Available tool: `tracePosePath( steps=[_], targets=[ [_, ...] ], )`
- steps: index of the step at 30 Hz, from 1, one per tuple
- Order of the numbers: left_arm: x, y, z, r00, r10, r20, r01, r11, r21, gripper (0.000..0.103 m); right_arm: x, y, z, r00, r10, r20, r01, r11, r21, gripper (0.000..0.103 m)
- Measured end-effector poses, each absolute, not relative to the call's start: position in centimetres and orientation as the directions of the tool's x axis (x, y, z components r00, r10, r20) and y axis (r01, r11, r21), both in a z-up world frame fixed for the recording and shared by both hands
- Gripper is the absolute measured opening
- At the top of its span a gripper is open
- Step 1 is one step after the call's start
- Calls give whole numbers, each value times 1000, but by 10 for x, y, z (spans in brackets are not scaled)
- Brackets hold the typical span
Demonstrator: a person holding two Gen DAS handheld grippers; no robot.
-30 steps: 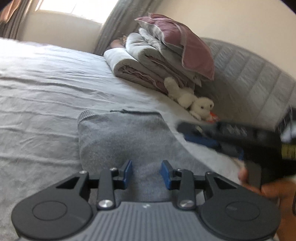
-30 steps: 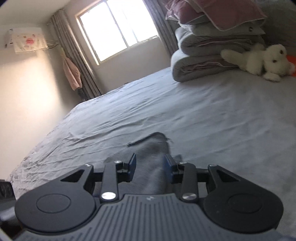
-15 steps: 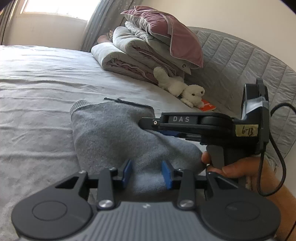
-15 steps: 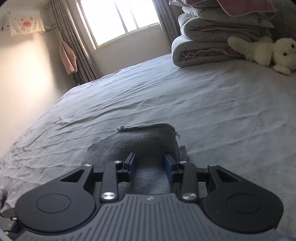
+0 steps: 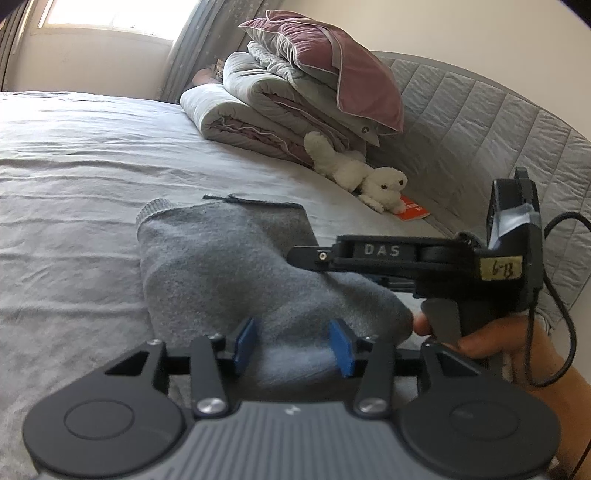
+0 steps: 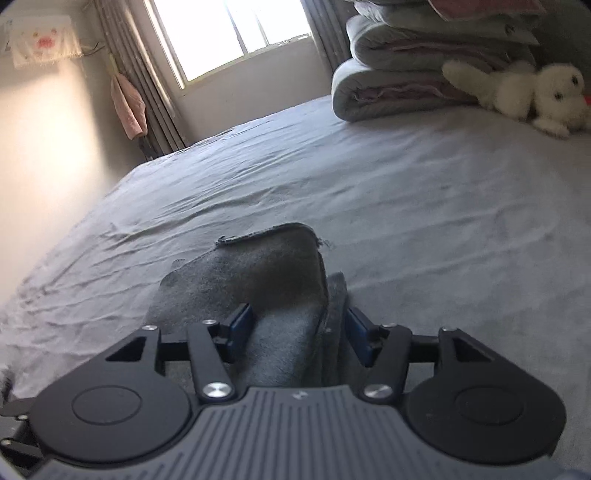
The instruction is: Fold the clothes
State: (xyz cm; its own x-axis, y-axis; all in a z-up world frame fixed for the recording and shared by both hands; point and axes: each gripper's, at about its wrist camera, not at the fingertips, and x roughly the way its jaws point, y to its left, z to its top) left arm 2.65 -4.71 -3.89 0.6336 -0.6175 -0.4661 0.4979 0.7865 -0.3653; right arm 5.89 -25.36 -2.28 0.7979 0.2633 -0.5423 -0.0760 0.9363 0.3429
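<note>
A grey sweater (image 5: 221, 266) lies folded on the grey bed sheet (image 5: 66, 206), its ribbed edge at the far left corner. My left gripper (image 5: 293, 347) is low over the sweater's near edge. Its jaws are opening, and the fabric bulges loosely between the blue pads (image 5: 245, 345). In the left wrist view my right gripper (image 5: 306, 258) reaches in from the right over the sweater, held by a hand (image 5: 480, 343). In its own view the right gripper (image 6: 300, 332) straddles a raised fold of the sweater (image 6: 273, 273). Its jaws are opening, and the pads stand off the cloth.
Rolled duvets with a mauve pillow (image 5: 325, 74) on top are stacked at the head of the bed. A white plush toy (image 5: 369, 181) and an orange booklet (image 5: 413, 212) lie by the quilted headboard (image 5: 480, 122). A window (image 6: 236, 33) and a hanging pink towel (image 6: 127, 107) are on the far side.
The right gripper swung in from the right and came down onto the sweater. Both pairs of jaws have widened, loosening their hold on the fabric, and the fold now rests on the garment.
</note>
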Motion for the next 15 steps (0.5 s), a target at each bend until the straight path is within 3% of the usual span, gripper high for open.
tracePosePath(
  steps=[15],
  targets=[
    [-6, -46, -24, 588, -649, -483, 611, 748, -261, 56, 49, -283, -15, 772, 264, -578, -43, 929, 368, 68]
  ],
)
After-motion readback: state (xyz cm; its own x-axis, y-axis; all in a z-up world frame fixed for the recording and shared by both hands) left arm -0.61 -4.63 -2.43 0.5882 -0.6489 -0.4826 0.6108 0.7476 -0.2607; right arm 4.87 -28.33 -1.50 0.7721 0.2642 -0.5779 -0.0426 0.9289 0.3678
